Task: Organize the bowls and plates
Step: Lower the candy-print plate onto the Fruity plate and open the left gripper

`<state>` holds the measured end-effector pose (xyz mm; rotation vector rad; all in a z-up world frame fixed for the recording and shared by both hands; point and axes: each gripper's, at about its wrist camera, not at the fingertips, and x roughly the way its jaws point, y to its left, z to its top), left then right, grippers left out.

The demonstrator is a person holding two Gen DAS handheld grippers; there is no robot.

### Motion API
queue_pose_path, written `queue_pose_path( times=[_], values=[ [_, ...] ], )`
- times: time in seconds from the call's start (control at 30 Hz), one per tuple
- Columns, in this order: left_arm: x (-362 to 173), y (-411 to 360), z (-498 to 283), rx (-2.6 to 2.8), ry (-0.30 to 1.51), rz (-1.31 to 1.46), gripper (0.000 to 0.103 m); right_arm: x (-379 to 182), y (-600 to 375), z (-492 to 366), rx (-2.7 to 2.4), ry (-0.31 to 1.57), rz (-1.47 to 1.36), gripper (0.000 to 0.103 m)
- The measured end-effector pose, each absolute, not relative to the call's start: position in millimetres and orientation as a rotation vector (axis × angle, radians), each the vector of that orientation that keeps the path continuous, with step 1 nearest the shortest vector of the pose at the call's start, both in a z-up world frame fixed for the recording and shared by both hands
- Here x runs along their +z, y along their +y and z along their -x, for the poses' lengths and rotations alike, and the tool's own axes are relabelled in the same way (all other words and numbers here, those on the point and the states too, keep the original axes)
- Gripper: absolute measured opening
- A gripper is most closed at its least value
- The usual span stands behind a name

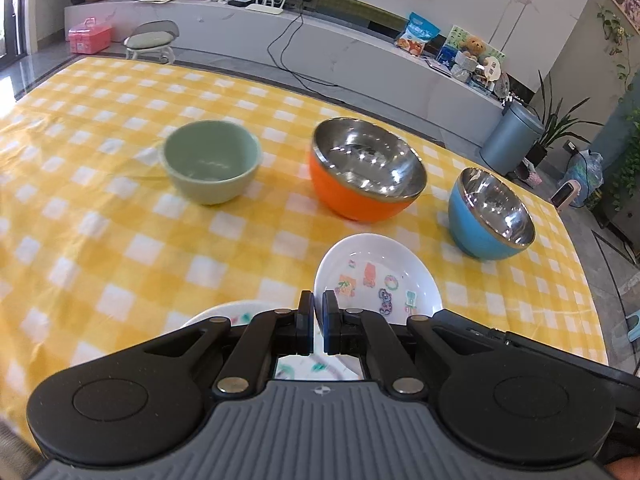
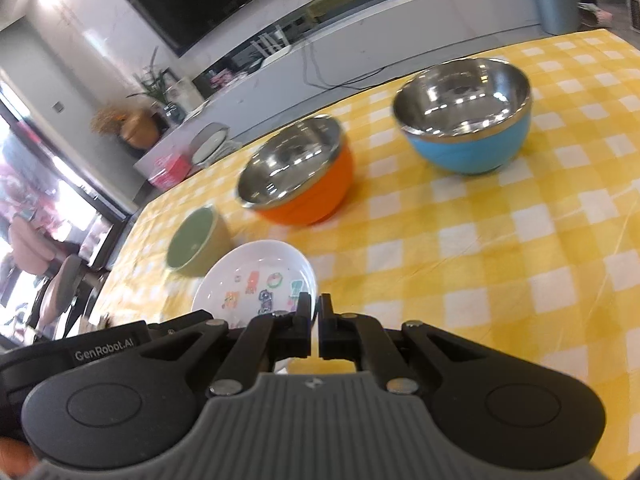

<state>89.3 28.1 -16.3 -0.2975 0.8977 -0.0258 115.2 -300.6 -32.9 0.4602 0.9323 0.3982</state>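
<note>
1. Writing "GenRobot.AI" stood on the left gripper [image 2: 104, 350], seen from the right wrist.
2. Left gripper pinched the rim of a white cartoon plate [image 1: 376, 276] above the checked tablecloth [image 1: 120, 240].
3. Right gripper [image 2: 315, 312] was pressed together, beside that plate.
4. Green bowl [image 1: 211, 162], orange bowl [image 1: 366, 170] and blue bowl [image 1: 490, 216] stood toward the far edge.

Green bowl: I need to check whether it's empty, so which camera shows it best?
The left wrist view: the green bowl sits upright, near and unobstructed, inside visible. The right wrist view shows it blurred, farther off, beside the white plate.
</note>
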Motion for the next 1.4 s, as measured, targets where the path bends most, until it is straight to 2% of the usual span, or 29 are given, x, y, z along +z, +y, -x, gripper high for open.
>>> queue_pose_path(
  times=[0.3, 0.8, 1.4],
  values=[
    [-17.2, 60.3, -58.3, 0.001, 0.920, 0.333, 0.003, -32.0, -267.5, -89.2, 0.490, 0.977, -0.385, 0.001],
    [-55.1, 69.5, -47.8, -0.001, 1.004, 0.362, 0.004, -59.2, -260.7, -75.7, 0.475, 1.068, -0.374, 0.001],
    [-60.2, 81.2, -46.9, 0.087, 1.006, 0.352, 0.005, -63.2, -236.7, -74.7, 0.537, 1.042, -0.305, 0.002]
  ],
)
